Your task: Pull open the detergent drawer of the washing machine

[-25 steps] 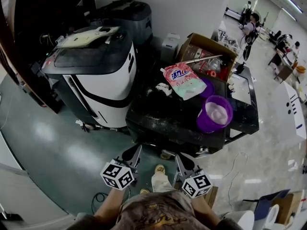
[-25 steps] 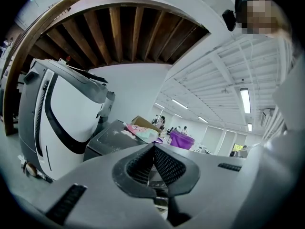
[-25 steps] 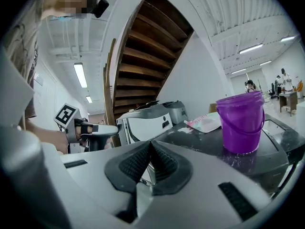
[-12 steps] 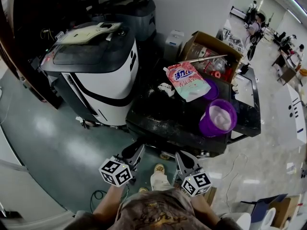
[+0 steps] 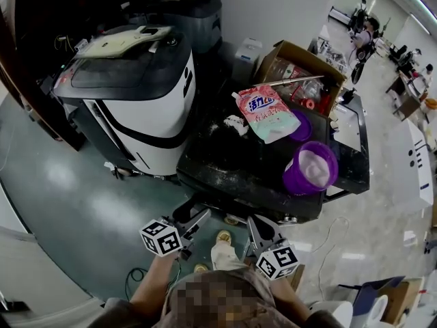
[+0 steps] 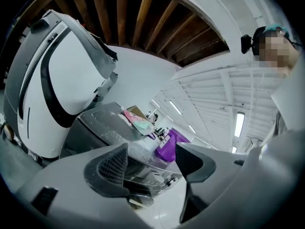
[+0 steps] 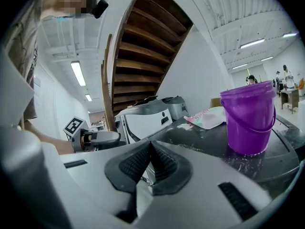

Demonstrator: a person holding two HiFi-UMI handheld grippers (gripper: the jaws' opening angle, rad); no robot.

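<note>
Washing machine (image 5: 232, 159) faces the person; drawer perhaps hidden below.

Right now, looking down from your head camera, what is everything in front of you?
Washing machine: one, white with a dark top, left.
Second machine: one, dark grey, behind it by the wall.
Black worktop: one, dusted with white powder, centre.
Detergent pouch: one, pink, lying on the worktop.
Bucket: one, purple, on the worktop's right side.
Cardboard box: one, brown, open, behind the pouch.
People: a few, far off, top right.
Left gripper: one, grey, bottom centre; jaws opening, nothing between them.
Right gripper: one, grey, beside it; jaws shut, empty.
</note>
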